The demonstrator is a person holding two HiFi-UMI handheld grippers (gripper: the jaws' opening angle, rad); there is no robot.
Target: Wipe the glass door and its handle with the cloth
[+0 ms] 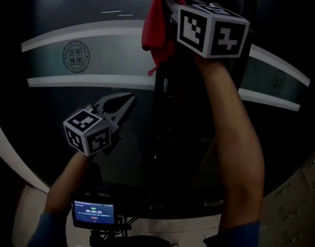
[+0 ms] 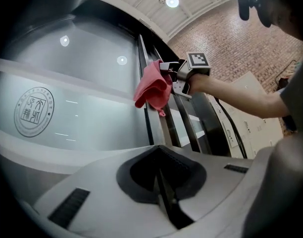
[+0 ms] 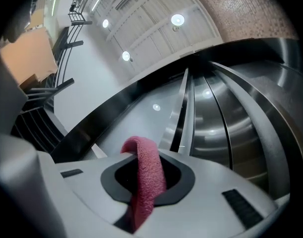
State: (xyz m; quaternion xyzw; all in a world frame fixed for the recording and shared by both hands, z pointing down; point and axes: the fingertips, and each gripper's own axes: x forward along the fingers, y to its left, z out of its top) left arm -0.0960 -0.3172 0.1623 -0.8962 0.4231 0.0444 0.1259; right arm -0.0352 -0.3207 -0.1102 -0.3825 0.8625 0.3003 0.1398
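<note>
The glass door [image 1: 95, 50] is dark, with a frosted band and a round logo [image 1: 76, 55]. A vertical handle bar [image 1: 160, 86] runs down its edge. My right gripper [image 1: 167, 12] is raised high and shut on a red cloth [image 1: 158, 27], which hangs against the top of the bar. In the right gripper view the cloth [image 3: 146, 175] is pinched between the jaws, with the bar [image 3: 177, 115] just ahead. My left gripper [image 1: 129, 100] is lower, left of the bar, shut and holding nothing. From the left gripper view the cloth [image 2: 152, 89] drapes over the bar [image 2: 147, 120].
A small device with a lit screen [image 1: 93, 211] sits low in front of me. Lockers [image 1: 301, 189] stand at the right. Further metal door frames [image 2: 191, 128] run right of the handle, with a brick wall [image 2: 230, 38] beyond.
</note>
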